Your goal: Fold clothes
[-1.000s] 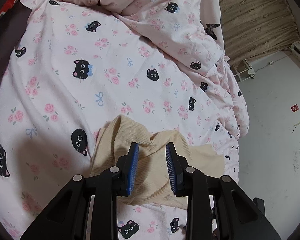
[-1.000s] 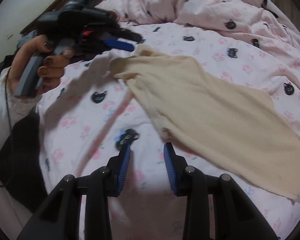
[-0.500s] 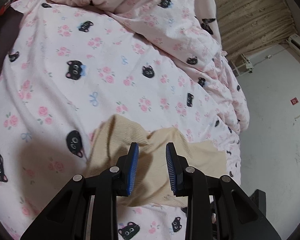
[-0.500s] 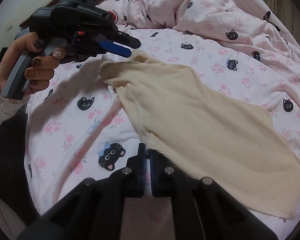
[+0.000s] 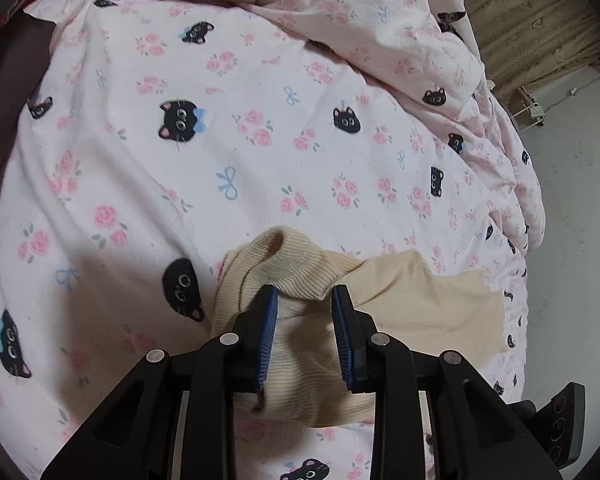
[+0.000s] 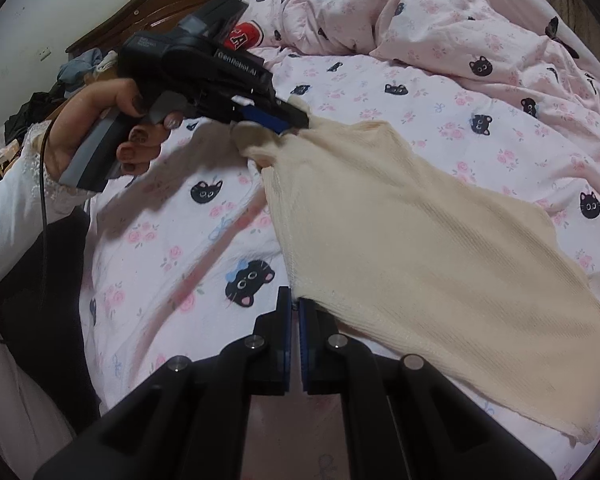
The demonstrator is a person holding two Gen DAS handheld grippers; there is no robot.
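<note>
- Right gripper (image 6: 295,304) has closed since the earlier frame, now shut at the cream top's (image 6: 420,248) near corner.
- Left gripper (image 5: 305,300) narrow, gripping bunched collar fabric.
- Garment lies on cat-print sheet (image 6: 172,248).

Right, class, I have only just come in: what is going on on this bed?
A person is folding a cream ribbed top spread on a pink cat-print bedsheet. The left gripper has the top's bunched upper corner between its blue pads. The right gripper has just been closing and is shut at the top's near edge; whether it pinches fabric is unclear. No fold is made yet.
</note>
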